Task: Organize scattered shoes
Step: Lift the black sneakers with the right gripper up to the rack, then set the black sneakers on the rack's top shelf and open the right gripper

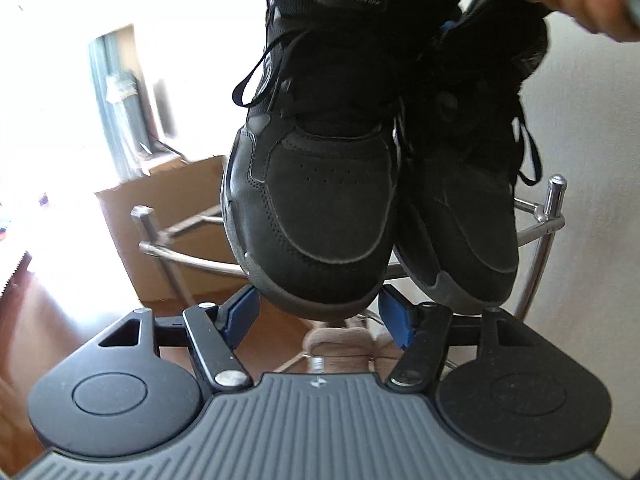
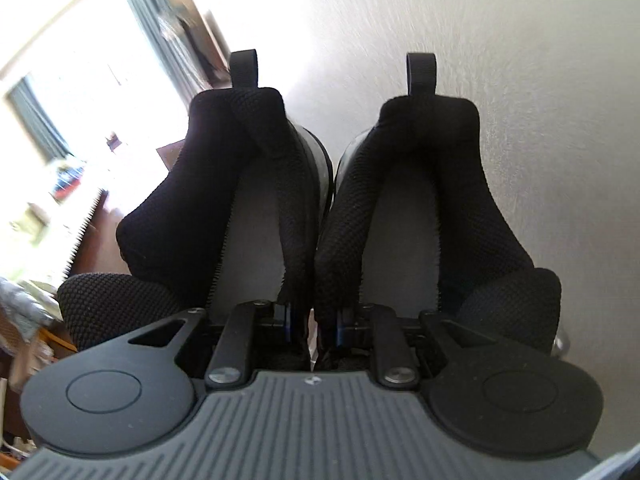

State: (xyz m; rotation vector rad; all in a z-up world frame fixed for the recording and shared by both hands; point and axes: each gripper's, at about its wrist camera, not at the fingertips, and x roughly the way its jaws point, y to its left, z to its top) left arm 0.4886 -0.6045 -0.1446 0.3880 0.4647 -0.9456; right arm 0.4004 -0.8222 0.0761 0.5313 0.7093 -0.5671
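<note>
Together, two black sneakers (image 1: 320, 200) hung toes-down just ahead of the left hand-held gripper (image 1: 318, 316), whose blue pads (image 1: 394, 316) stood about half apart on either side of the nearer toe; whether they touched it I cannot tell. Beyond those toes stood a chrome shoe rack (image 1: 554, 216), with a cardboard box (image 1: 180, 208) off to its left. From the right hand-held gripper (image 2: 312, 320), nearly closed, the adjoining inner collars of both sneakers (image 2: 312, 216) were pinched between its fingers, heel loops pointing away toward a pale wall (image 2: 520, 60).
</note>
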